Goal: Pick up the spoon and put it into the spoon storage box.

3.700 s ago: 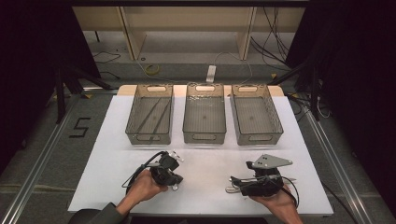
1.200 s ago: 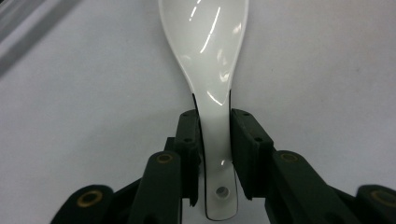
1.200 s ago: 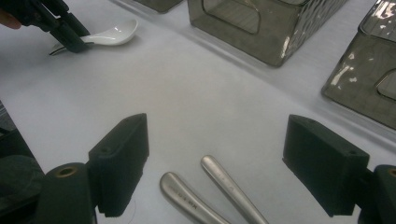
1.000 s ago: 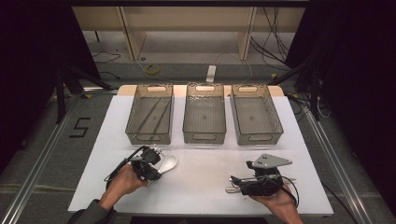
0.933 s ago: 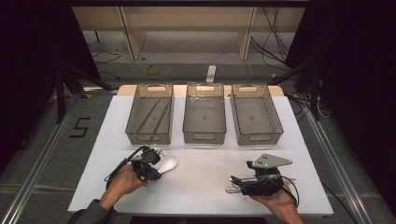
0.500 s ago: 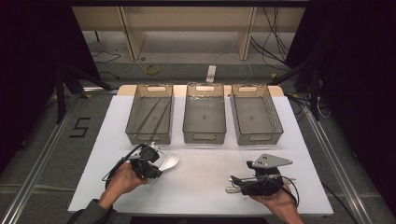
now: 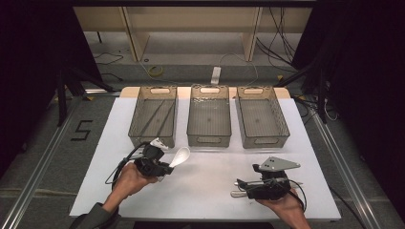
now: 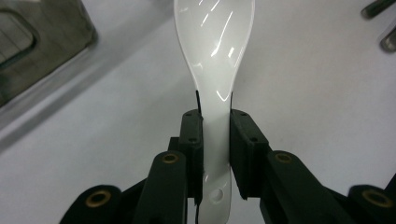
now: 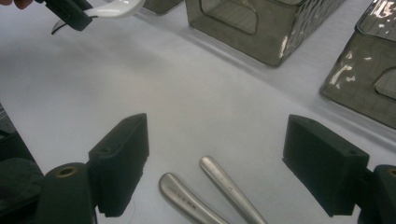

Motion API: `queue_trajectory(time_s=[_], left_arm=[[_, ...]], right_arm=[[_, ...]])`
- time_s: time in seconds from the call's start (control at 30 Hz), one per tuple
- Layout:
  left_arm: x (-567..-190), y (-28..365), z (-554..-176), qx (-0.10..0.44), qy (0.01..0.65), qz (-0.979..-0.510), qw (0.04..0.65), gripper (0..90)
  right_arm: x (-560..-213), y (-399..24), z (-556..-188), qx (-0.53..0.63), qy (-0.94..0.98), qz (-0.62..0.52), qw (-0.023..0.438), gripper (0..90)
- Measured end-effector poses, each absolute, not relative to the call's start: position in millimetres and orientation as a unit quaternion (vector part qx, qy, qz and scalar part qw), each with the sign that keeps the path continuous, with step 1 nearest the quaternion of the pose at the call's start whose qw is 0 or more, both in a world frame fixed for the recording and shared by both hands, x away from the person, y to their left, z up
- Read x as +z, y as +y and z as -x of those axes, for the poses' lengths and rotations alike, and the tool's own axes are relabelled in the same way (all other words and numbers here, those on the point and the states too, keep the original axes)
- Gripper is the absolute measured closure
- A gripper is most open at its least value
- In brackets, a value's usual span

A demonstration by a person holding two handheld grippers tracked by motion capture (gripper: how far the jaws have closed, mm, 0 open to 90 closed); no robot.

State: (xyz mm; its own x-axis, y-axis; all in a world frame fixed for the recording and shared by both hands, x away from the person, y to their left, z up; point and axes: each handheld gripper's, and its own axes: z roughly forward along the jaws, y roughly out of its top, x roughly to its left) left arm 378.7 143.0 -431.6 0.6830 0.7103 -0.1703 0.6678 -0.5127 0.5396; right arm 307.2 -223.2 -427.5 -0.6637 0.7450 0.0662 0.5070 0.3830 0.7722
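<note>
My left gripper is shut on the handle of a white ceramic spoon, held just above the white table in front of the left bin. In the left gripper view the black pads press on both sides of the spoon's handle, and its bowl points away. My right gripper is open at the front right of the table, jaws wide apart. Two metal utensil handles lie flat on the table between those jaws, untouched. The high view shows the same right gripper low over the metal utensils.
Three grey mesh bins stand in a row at the back: the left bin holds dark thin sticks, while the middle bin and right bin look bare inside. The white table is edged by dark floor and cables.
Since the earliest frame my left hand has shifted left and toward the bins with the spoon. Over the last second it has barely moved. The right hand has stayed put.
</note>
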Motion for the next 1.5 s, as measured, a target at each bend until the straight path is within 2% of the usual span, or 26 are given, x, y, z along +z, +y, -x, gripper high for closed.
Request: queue_trajectory(time_s=[0.27, 0.73, 1.5], left_arm=[[-419.3, 140.0, -388.9, 0.05, 0.4, -0.851, 0.337, 75.4], [-391.4, 128.4, -421.5, 0.07, 0.406, -0.83, 0.376, 75.5], [-385.4, 119.4, -475.9, 0.078, 0.44, -0.802, 0.397, 75.5]], right_arm=[[-427.8, -224.7, -309.1, 0.403, 0.816, -0.387, 0.147, 23.4], [-427.2, -225.1, -309.2, 0.409, 0.814, -0.386, 0.147, 23.3], [-428.5, -225.6, -310.1, 0.408, 0.814, -0.387, 0.147, 23.3]])
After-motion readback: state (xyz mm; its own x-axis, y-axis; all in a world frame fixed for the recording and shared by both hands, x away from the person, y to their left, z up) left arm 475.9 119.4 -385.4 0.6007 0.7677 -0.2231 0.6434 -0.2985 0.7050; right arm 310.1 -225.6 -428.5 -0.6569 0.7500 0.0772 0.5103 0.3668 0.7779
